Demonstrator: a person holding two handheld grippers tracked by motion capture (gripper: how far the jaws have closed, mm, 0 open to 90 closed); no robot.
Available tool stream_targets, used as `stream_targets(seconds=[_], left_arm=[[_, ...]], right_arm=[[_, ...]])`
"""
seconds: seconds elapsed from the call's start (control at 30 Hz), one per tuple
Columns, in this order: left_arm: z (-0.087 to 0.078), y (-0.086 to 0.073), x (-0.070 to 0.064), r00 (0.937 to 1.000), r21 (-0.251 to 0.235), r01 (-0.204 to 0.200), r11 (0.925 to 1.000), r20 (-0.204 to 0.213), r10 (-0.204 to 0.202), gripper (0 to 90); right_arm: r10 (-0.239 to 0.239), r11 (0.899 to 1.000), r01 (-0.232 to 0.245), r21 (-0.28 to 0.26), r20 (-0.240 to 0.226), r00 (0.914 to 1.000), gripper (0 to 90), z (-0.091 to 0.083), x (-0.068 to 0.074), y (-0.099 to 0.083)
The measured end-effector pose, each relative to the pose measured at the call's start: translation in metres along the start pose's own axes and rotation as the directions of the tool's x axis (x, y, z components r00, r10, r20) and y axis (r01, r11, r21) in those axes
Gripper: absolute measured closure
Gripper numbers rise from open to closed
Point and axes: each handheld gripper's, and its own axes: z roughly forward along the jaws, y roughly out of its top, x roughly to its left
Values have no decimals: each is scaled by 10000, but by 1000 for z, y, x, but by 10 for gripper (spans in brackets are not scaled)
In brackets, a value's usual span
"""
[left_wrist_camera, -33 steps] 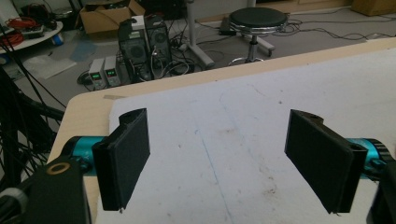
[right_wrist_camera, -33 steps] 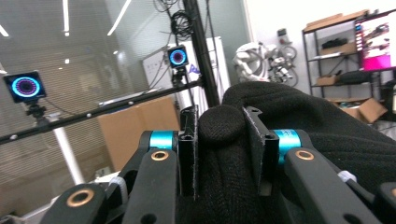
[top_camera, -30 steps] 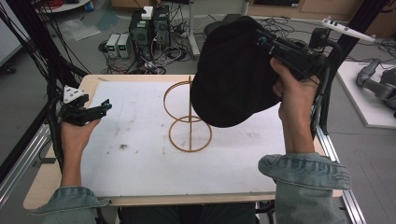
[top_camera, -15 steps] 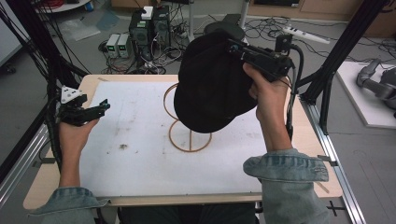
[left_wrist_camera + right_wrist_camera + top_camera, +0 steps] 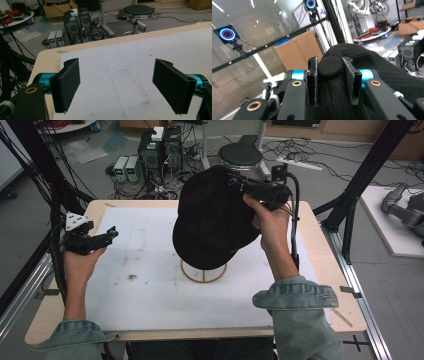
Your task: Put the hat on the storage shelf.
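A black cap (image 5: 212, 220) hangs in the air over a wooden hoop stand (image 5: 203, 272) at the middle of the white mat. My right gripper (image 5: 235, 182) is shut on the cap's crown; in the right gripper view a fold of black fabric (image 5: 329, 68) bulges between the two pads. The cap hides the stand's upright ring, and only the base ring shows below it. My left gripper (image 5: 111, 234) rests at the mat's left edge, open, with nothing between its pads (image 5: 67, 85), well away from the cap.
The white mat (image 5: 150, 285) covers a wooden table (image 5: 320, 245). Black frame posts (image 5: 360, 185) stand at both sides. Behind the table, on the floor, stand a round stool (image 5: 240, 155), computer boxes (image 5: 160, 145) and cables.
My right gripper has carried the cap left and down, from the table's right side to just over the hoop stand. The left gripper has stayed in place.
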Motion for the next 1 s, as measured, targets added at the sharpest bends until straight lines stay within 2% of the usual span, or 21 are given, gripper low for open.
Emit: stream_targets(seconds=[0.17,0.5,1.0], left_arm=[[0,0,0,10000,-1,21,10000,-4,-21,223],[0,0,1,10000,-30,29,10000,-25,-29,224],[0,0,0,10000,-31,-11,10000,9,11,224]], right_arm=[[30,9989,-40,463,234,9997,689,16,-3,-9],[201,9960,-240,861,470,9987,669,32,-9,-19],[-152,9896,-9,1440,1101,9938,641,52,-12,-29]])
